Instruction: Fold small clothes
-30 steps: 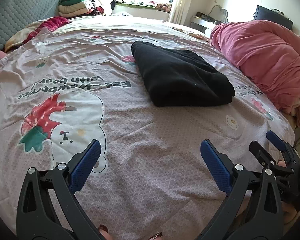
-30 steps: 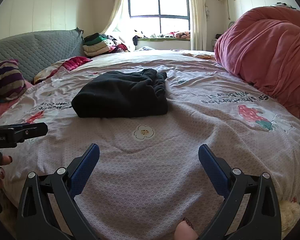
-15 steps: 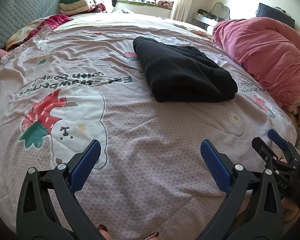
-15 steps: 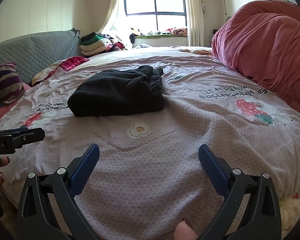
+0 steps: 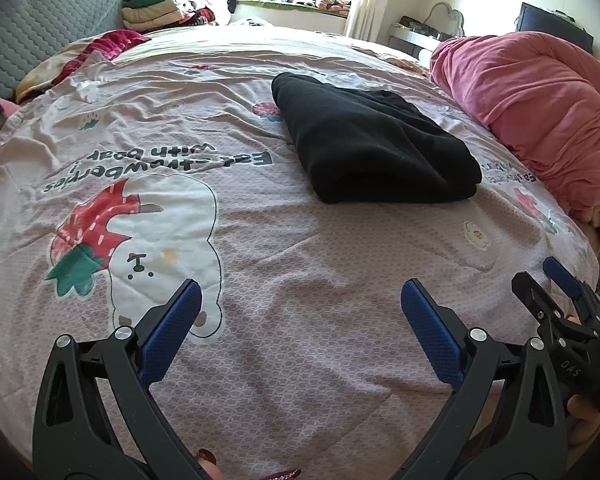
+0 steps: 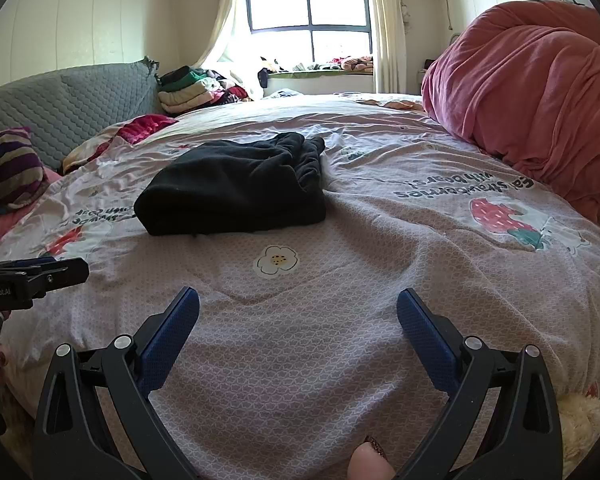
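A black garment [image 5: 374, 142] lies folded into a thick rectangle on the pink printed bedspread [image 5: 284, 280], right of centre and well beyond my fingertips. It also shows in the right wrist view [image 6: 236, 188], left of centre. My left gripper [image 5: 300, 300] is open and empty above the near part of the bed. My right gripper [image 6: 298, 306] is open and empty, near the bed's front edge. The right gripper shows at the right edge of the left wrist view [image 5: 560, 304]. The left gripper shows at the left edge of the right wrist view [image 6: 32, 276].
A large red-pink duvet [image 5: 540, 112] is heaped on the right side of the bed. A grey quilted headboard [image 6: 68, 108], a striped pillow [image 6: 12, 172] and stacked folded clothes [image 6: 188, 92] stand at the far left. A window [image 6: 308, 0] is behind.
Both grippers have pulled back a little toward the near edge of the bed. The black garment has not moved. Both stay open.
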### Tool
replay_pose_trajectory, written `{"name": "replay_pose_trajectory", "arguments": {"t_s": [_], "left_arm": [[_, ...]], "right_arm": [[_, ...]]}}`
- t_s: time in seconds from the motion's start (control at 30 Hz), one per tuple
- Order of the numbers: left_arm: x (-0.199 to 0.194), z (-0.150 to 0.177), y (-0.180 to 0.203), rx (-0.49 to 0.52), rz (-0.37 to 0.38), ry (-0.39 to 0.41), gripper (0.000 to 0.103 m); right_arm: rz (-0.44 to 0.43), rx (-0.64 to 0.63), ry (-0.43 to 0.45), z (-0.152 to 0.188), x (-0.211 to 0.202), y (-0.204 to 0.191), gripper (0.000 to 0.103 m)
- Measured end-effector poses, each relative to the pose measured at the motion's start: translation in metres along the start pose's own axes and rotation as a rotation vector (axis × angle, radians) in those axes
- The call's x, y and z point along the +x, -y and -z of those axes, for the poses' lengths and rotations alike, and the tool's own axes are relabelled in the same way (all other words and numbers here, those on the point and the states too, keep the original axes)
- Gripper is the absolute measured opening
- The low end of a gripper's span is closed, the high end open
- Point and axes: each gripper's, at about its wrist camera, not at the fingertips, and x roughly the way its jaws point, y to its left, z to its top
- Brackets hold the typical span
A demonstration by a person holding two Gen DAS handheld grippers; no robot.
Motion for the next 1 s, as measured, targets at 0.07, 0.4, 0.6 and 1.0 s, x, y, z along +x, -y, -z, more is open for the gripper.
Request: {"name": "replay_pose_trajectory", "arguments": {"t_s": [0.07, 0.4, 0.6, 1.0], "left_arm": [[-0.0001, -0.0001, -0.0009, -0.003, 0.003, -0.001, 0.094], [-0.0016, -0.0004, -0.0006, -0.003, 0.0, 0.004, 0.094], [-0.0021, -0.0003, -0.0022, -0.002, -0.009, 0.001, 0.094], [0.0008, 0.0009, -0.0028, -0.008, -0.014, -0.011, 0.094]], "right_arm": [[0.0, -0.001, 0.001, 0.0004, -0.0001, 0.0002, 0.098], [0.008, -0.007, -0.002, 0.0015, 0.0007, 0.0001, 0.098], [0.009, -0.008, -0.003, 0.0013, 0.0011, 0.0001, 0.098], [0.014, -0.009, -0.004, 0.0015, 0.0022, 0.0008, 0.098]]}}
